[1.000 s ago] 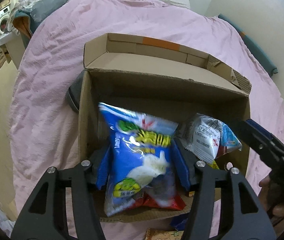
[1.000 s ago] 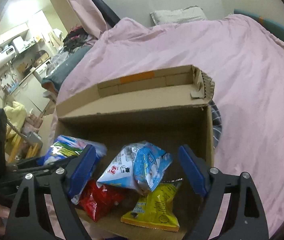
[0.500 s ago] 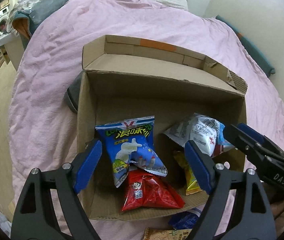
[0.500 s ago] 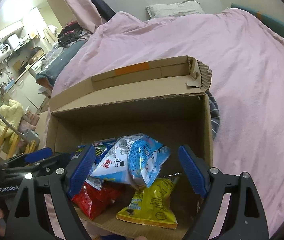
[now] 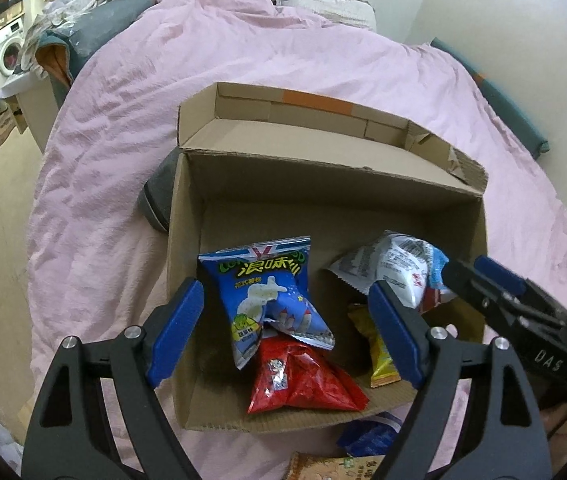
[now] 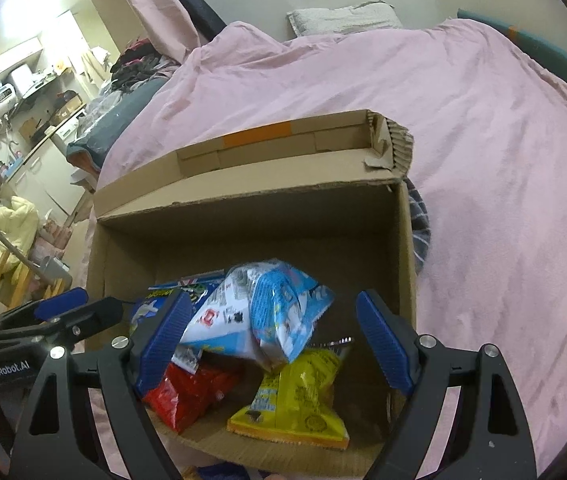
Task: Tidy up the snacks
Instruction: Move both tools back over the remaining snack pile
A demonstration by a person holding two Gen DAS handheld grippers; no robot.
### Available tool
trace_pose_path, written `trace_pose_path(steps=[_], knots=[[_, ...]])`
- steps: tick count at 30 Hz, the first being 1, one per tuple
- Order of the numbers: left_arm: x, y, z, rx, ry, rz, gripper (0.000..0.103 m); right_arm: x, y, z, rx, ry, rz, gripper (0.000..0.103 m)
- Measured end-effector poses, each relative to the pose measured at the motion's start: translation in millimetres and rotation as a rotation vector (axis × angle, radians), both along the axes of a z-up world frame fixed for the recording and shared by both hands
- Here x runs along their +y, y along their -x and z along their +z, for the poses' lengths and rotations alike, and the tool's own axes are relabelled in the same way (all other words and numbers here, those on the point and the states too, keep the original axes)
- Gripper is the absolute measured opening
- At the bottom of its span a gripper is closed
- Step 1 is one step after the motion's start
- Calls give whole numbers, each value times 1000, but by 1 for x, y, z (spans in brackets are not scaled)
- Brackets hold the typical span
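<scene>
Snacks lying loose inside an open cardboard box (image 5: 187,240) on a bed covered by a pink duvet (image 5: 123,92). Blue snack bag (image 5: 267,292) leaning at the box's 9 o'clock side, overlapping a red snack bag (image 5: 303,376) at 6 o'clock; yellow snack bag (image 6: 295,396) toward 4 o'clock, with a white-and-light-blue snack bag (image 6: 267,312) on top of the pile, resting over red and yellow.

Left claw (image 5: 287,332) poised above the near edge, angled down into the box, spread wide — empty, blue pads either side of the blue bag without touching. Right claw (image 6: 271,348) hovering likewise from the 3 o'clock side, spread wide, gripping nothing — white-and-light-blue bag framed between its pads. Both level, fingers pointing toward 12 o'clock. Another packet (image 5: 331,468) on the duvet just outside the near wall.
</scene>
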State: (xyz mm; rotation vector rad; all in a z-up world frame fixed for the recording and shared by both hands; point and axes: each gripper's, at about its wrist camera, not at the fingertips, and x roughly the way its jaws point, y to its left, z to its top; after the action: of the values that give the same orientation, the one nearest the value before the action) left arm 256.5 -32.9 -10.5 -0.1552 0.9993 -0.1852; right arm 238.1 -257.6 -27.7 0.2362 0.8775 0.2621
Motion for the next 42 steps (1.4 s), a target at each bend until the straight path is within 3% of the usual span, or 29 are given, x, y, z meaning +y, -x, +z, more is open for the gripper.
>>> trace_pose_path(steps=[4,8,16,26,28,42], knots=[[3,10,4,-14,-7,10,82,-3,11,5,-5,9,-11,88],[8,23,11,-25,-5,12,82,-6,26,15,-15,9,-19,97],[18,54,33,-49,-14,4,83,-3,64,34,-24,1,2,98],[33,100,32,-31,6,43,86,-6,114,19,17,29,19,99],[34,103,28,-13,19,53,92,-7,121,16,36,18,13,99],[31,133,-11,170,-14,-12,92,-8,150,8,134,22,-110,100]])
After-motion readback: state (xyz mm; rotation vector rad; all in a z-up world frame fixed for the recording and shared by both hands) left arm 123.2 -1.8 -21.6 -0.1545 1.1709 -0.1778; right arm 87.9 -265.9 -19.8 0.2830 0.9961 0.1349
